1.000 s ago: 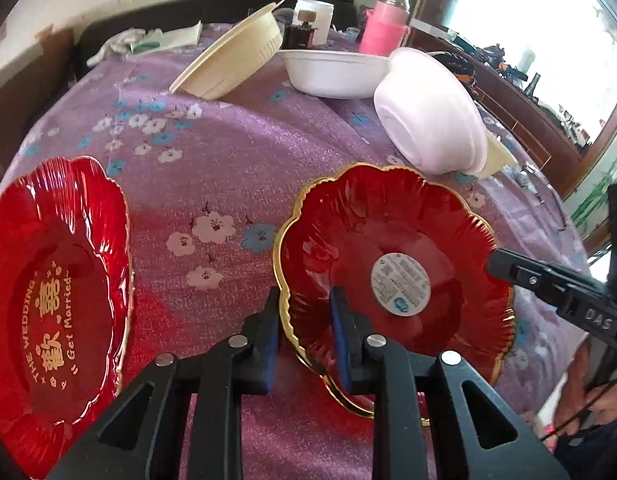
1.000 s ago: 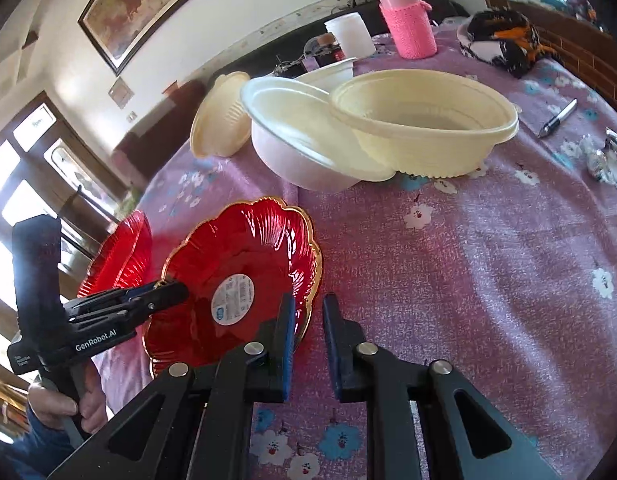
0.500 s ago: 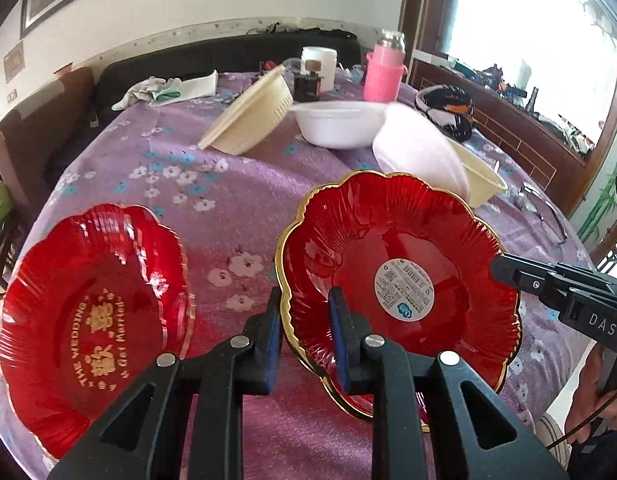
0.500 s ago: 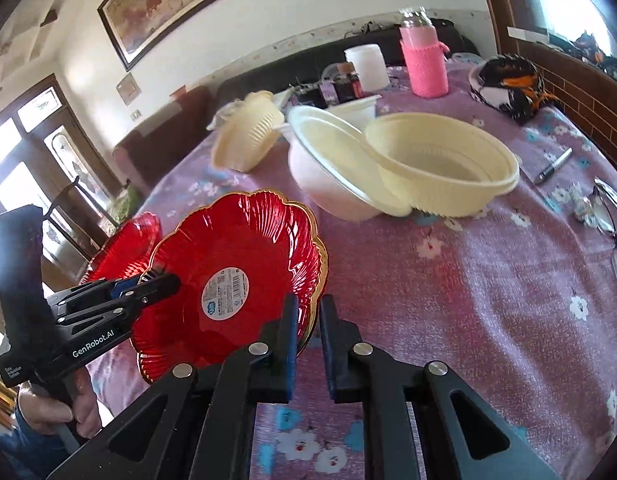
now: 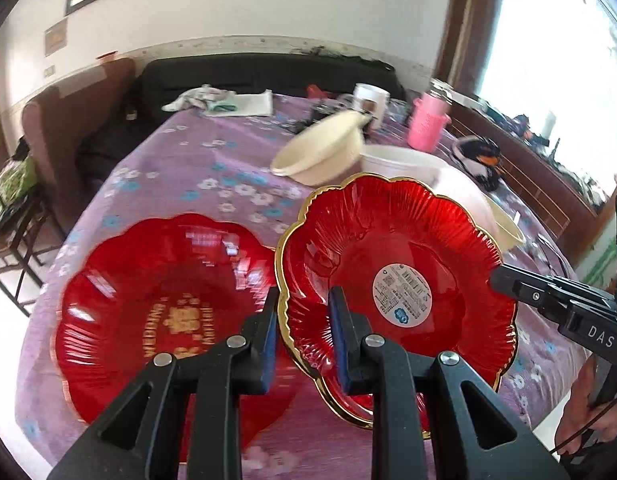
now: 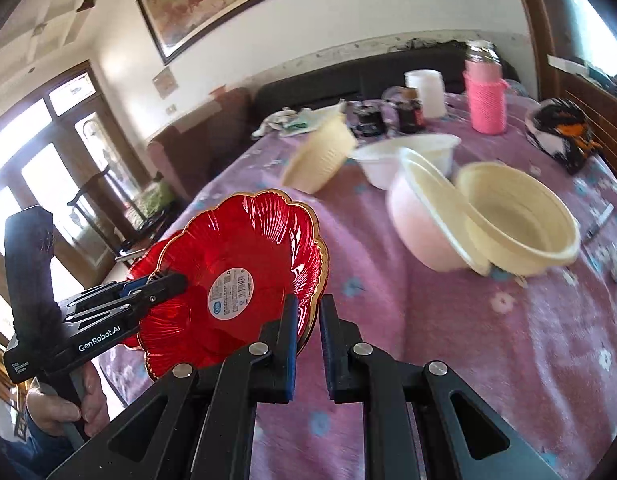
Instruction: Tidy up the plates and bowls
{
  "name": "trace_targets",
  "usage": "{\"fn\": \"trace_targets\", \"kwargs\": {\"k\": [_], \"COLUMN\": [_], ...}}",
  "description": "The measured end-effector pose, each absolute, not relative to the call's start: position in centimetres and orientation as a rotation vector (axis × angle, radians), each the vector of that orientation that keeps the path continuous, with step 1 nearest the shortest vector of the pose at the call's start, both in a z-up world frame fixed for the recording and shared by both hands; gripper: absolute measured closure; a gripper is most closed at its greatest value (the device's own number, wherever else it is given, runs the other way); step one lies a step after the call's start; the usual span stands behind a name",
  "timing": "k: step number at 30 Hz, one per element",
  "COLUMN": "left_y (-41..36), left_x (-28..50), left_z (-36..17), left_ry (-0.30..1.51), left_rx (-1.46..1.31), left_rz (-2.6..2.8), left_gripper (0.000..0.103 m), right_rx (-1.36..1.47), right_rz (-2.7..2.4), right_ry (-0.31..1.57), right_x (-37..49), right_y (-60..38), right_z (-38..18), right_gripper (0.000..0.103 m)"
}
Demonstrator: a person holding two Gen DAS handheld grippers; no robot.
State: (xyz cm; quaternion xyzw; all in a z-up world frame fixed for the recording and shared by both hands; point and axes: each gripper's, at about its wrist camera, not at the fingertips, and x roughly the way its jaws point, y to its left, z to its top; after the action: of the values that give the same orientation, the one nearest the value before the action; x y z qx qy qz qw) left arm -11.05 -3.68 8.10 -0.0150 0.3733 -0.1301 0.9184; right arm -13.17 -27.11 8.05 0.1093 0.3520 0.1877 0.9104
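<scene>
Gold-rimmed plate (image 5: 392, 280): red, scalloped, round sticker at centre; now lifted clear of the purple cloth and tilted, where a second ago it lay low at the lower centre of the left wrist frame.
Left gripper (image 5: 302, 336): pinching the plate's near rim, one blue pad inside the dish, one outside.
Right gripper (image 6: 308, 336): pinching the opposite rim of the same plate, pads pressed nearly together on the thin edge.
Change: plate risen between both grippers; more of the room and the far end of the worktop (image 6: 468, 320) showing behind it than half a second ago; blur in both views suggests movement under way.
Lettered plate (image 5: 164, 312): second red plate with gold wedding lettering, flat on the cloth, lower left of the left wrist frame, just beside and partly beneath the raised plate's edge.
Bowls: cream bowl (image 6: 516, 224) nested against pale bowl (image 6: 424, 224) at right of the right wrist frame; another cream bowl (image 6: 320, 160) tipped on its side and a white bowl (image 6: 404, 160) further back; all untouched.
Meaning for the task: likely a carry toward stacking the raised plate on the lettered one; bowls left to gather afterwards.
Risk: thin glossy rim, two-point hold; uneven pull could twist it.
</scene>
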Motion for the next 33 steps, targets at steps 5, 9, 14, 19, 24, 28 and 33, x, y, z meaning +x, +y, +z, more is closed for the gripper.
{"fn": "trace_targets", "kwargs": {"k": [5, 9, 14, 19, 24, 28, 33], "left_y": [0.1, 3.6, 7.3, 9.2, 9.7, 9.7, 9.1], "left_x": [-11.1, -11.2, -11.1, -10.6, -9.9, -9.4, -9.3], "left_z": [8.7, 8.7, 7.7, 6.1, 5.0, 4.5, 4.3], "left_ry": [0.749, 0.741, 0.763, 0.802, 0.822, 0.835, 0.837], "left_rx": [-0.072, -0.112, -0.153, -0.17, -0.171, -0.163, -0.114], "left_rz": [-0.189, -0.115, -0.037, 0.004, 0.022, 0.022, 0.034], "left_gripper": [0.081, 0.079, 0.078, 0.078, 0.078, 0.076, 0.075], "right_rx": [0.191, 0.154, 0.092, 0.051, 0.015, -0.033, -0.118], "right_rz": [0.445, 0.488, 0.53, 0.546, 0.541, 0.529, 0.507], "right_ry": [0.723, 0.737, 0.766, 0.819, 0.866, 0.875, 0.865], "right_x": [-11.4, -10.0, -8.4, -7.1, -5.8, -5.6, -5.7], "right_y": [-23.0, -19.5, -14.9, -11.9, -10.4, -9.5, -8.5], "right_z": [8.9, 8.9, 8.1, 6.2, 4.5, 3.9, 3.8], "right_gripper": [0.091, 0.091, 0.091, 0.09, 0.09, 0.09, 0.088]}}
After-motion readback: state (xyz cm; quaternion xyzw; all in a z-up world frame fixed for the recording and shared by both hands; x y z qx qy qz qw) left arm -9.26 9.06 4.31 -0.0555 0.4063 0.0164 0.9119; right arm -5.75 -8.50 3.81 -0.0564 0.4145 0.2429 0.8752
